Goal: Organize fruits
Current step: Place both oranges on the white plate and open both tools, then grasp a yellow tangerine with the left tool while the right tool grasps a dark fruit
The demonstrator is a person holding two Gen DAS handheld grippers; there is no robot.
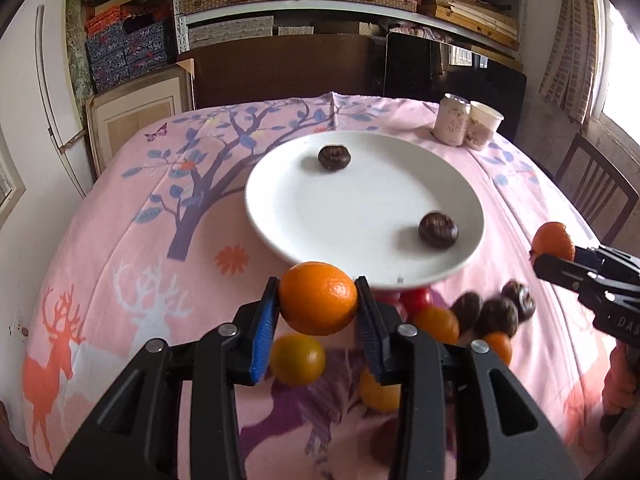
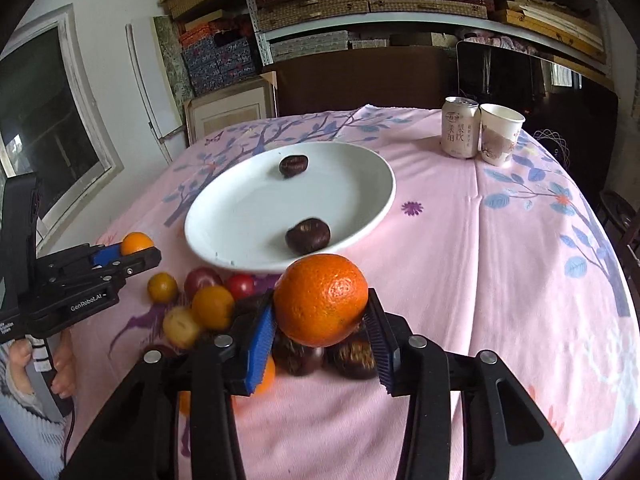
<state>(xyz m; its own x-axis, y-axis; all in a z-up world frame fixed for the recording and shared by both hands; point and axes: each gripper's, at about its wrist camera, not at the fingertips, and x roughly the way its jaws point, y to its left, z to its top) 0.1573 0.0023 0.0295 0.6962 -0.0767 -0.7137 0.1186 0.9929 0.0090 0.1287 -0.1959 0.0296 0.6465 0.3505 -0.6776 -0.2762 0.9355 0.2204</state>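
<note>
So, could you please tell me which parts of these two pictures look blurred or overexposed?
Left wrist view: the window is blown out, and the dark fruits beside the plate are smeared. Right wrist view: the fruit pile is soft, while the can stays sharp.

Fruit pile [image 1: 472, 320] blurred, partly hidden.

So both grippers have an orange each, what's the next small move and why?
Probably carry the left gripper forward over the white plate and release its orange there. The plate sits just ahead and holds only two dark fruits, leaving bare space.
</note>
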